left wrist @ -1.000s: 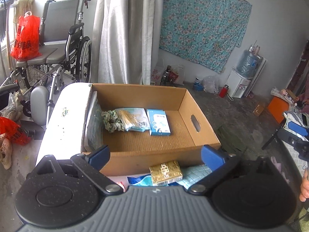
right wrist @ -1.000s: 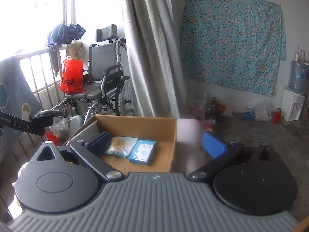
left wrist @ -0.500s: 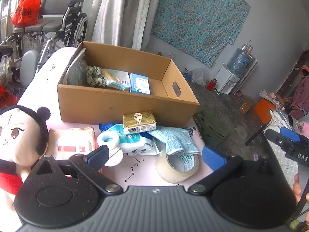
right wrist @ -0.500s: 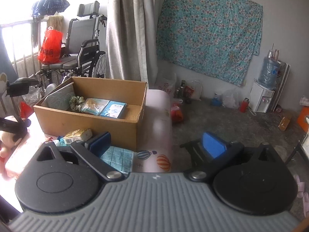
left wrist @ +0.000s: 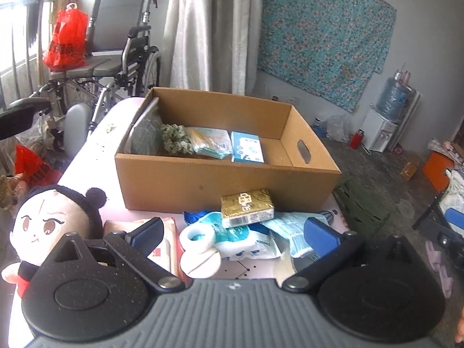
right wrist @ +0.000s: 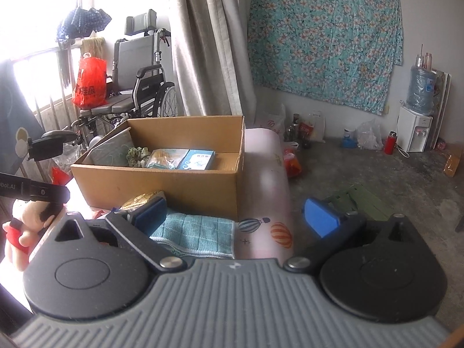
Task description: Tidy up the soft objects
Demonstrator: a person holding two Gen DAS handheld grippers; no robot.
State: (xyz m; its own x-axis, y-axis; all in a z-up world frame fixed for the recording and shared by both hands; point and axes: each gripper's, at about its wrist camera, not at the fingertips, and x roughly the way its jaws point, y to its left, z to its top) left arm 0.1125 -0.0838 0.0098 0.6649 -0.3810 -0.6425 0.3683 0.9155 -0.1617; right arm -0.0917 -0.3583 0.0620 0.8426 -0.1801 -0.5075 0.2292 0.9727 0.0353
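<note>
Left wrist view nearer the cardboard box [left wrist: 226, 171] than before, both hand-held grippers [left wrist: 232, 235] [right wrist: 236, 216] spread, nothing held.

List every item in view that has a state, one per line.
Left tool: open, holding nothing.
Right tool: open, holding nothing.
Cardboard box: open-topped, partly filled.
Plush doll: outside the box.
Teal cloth: lying flat before the box.
</note>
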